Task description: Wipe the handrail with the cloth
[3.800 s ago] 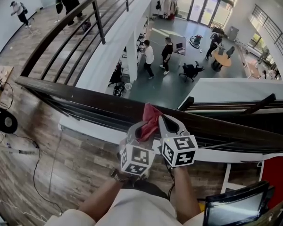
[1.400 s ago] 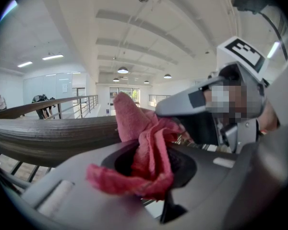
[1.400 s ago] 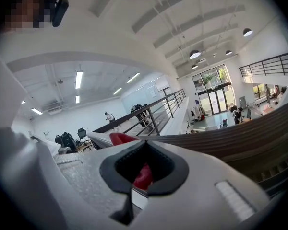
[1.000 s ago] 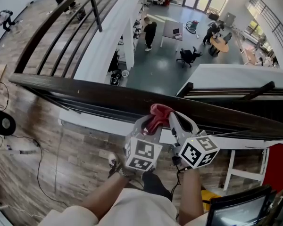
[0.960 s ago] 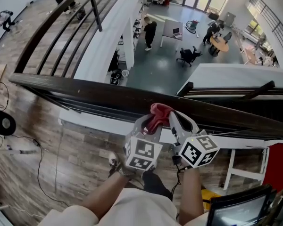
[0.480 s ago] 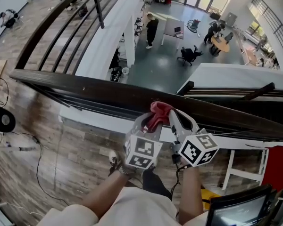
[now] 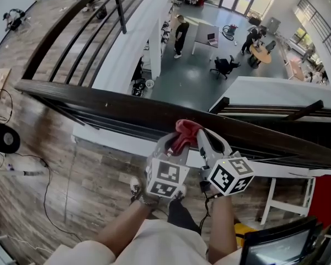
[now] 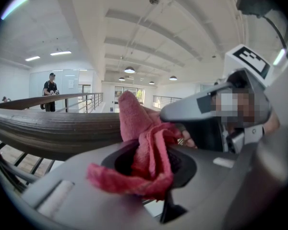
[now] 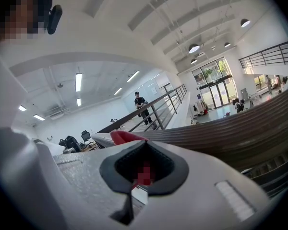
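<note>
A dark wooden handrail [image 7: 99,101] runs from the left to the lower right in the head view. A bunched red cloth [image 7: 186,128] rests on top of it. My left gripper [image 7: 174,142] and right gripper [image 7: 201,141] meet at the cloth from the near side, side by side. In the left gripper view the cloth [image 8: 144,147] is pinched in the shut jaws, with the handrail [image 8: 53,128] just behind it and the right gripper [image 8: 201,109] touching the cloth. In the right gripper view the jaws are shut, and a red tip of cloth [image 9: 127,137] shows at them against the handrail [image 9: 240,128].
Beyond the rail is a drop to a lower floor [image 7: 193,70] with people, desks and chairs. Railing bars [image 7: 99,126] run under the handrail. A second railing [image 7: 71,32] leads away at the left. Cables [image 7: 22,164] lie on the wood floor, and a black screen [image 7: 276,247] stands at the lower right.
Both grippers and the cloth stay at nearly the same spot on the rail. Only the head view has shifted slightly.
</note>
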`<state>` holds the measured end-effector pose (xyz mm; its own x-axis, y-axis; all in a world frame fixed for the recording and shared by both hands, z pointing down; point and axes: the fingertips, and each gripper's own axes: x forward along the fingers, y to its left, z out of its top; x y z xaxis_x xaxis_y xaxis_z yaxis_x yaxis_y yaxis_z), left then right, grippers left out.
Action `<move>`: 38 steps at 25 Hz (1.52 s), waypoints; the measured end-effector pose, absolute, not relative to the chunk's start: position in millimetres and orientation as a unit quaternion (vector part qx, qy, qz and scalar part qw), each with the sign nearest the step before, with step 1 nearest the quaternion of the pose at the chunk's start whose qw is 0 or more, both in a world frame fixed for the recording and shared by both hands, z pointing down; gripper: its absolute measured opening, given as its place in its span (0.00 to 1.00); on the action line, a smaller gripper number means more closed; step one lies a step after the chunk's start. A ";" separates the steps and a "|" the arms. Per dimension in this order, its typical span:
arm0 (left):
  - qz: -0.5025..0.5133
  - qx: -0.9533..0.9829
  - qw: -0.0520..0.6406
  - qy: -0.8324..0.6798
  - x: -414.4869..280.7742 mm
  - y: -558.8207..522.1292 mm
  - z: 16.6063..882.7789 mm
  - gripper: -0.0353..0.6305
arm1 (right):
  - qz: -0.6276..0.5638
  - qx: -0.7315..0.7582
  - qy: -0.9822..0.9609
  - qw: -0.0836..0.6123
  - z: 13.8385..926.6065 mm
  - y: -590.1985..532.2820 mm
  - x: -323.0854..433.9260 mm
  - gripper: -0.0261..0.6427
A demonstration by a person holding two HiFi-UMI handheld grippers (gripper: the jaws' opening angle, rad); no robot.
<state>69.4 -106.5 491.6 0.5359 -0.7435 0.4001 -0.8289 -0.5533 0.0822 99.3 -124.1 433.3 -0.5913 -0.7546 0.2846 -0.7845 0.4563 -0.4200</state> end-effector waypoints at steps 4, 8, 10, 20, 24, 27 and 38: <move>0.160 0.866 0.133 -0.454 63.2 -107.2 489.4 0.16 | 0.263 0.449 -0.854 0.025 430.3 -125.4 93.1 0.04; 0.159 0.866 0.131 -0.456 59.2 -107.2 493.2 0.16 | 0.263 0.449 -0.854 0.021 433.0 -125.7 89.8 0.04; 0.161 0.865 0.131 -0.456 57.5 -107.1 494.5 0.16 | 0.263 0.450 -0.853 0.020 433.3 -125.9 88.8 0.04; 0.164 0.860 0.129 -0.466 39.8 -110.5 489.8 0.16 | 0.261 0.439 -0.860 0.019 430.6 -128.0 71.6 0.04; 0.161 0.855 0.130 -0.475 27.4 -112.5 490.4 0.16 | 0.261 0.430 -0.864 0.019 430.7 -129.3 58.8 0.04; 0.165 0.853 0.124 -0.478 18.9 -114.5 486.7 0.16 | 0.261 0.425 -0.867 0.018 431.4 -129.9 50.7 0.04; 0.163 0.848 0.126 -0.489 -4.1 -120.1 485.2 0.16 | 0.262 0.414 -0.871 0.020 430.9 -134.7 27.5 0.04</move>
<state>-4.1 -120.1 485.2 0.4689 -0.7879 0.3991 -0.8698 -0.4905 0.0535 27.5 -134.7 430.9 -0.6559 -0.7115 0.2522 -0.7325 0.5191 -0.4404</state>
